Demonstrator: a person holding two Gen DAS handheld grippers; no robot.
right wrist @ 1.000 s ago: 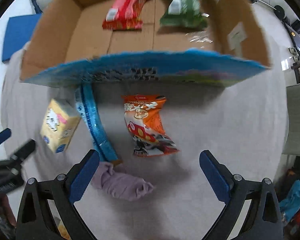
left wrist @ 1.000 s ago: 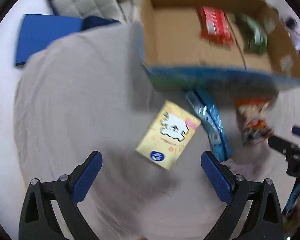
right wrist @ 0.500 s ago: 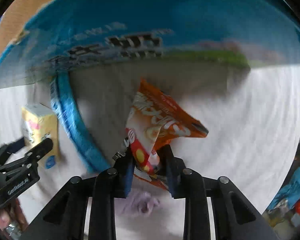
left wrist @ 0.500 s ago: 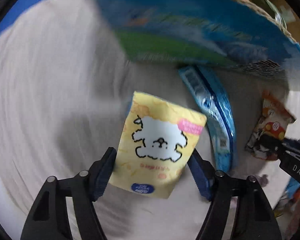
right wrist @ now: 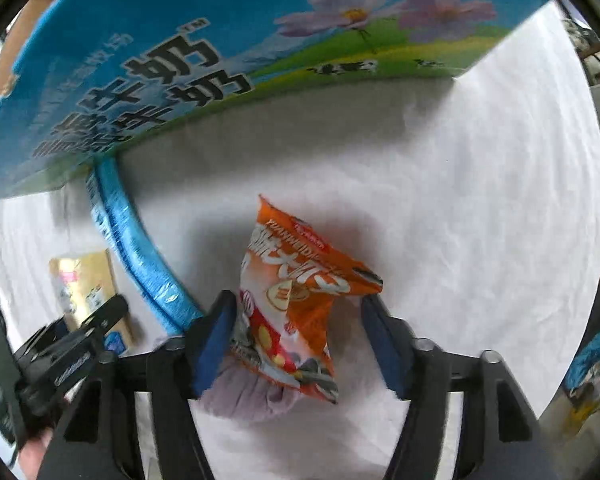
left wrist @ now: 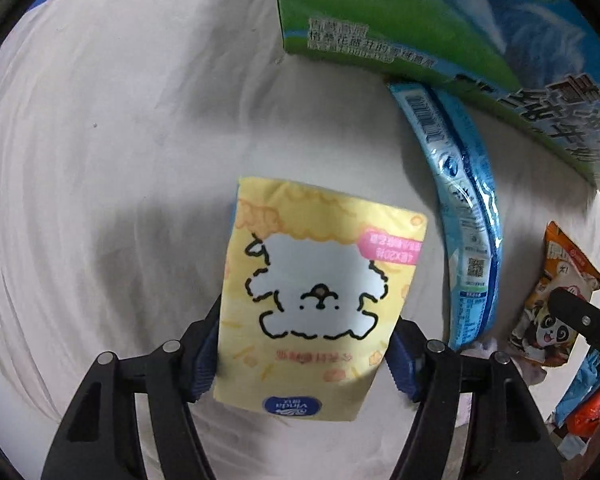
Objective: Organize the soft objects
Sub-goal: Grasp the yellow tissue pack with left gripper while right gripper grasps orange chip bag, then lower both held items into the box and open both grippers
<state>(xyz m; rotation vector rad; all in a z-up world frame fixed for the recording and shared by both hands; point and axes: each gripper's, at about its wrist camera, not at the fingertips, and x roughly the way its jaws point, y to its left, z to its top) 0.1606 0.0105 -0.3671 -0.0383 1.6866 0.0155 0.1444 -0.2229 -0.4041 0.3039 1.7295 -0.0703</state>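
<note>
My left gripper [left wrist: 304, 348] is shut on a yellow tissue pack with a white dog drawing [left wrist: 316, 296], gripping its sides just above the white cloth. My right gripper [right wrist: 300, 336] stands around an orange snack bag [right wrist: 296, 304]; the left pad touches it, the right pad is a little apart. A purple cloth [right wrist: 248, 392] lies under that bag. A long blue packet [left wrist: 460, 216] lies between the two items and also shows in the right wrist view [right wrist: 140, 256]. The big cardboard box with blue and green print [right wrist: 220, 52] stands just beyond.
A white cloth [left wrist: 100, 160] covers the surface. The box wall [left wrist: 420, 20] rises close in front of both grippers. More colourful packets [left wrist: 588, 400] lie at the far right edge. The left gripper shows in the right wrist view [right wrist: 68, 344].
Both grippers dropped toward the cloth and closed in. The left shut on the yellow tissue pack. The right shut on the orange bag half a second ago and its jaws now stand wider.
</note>
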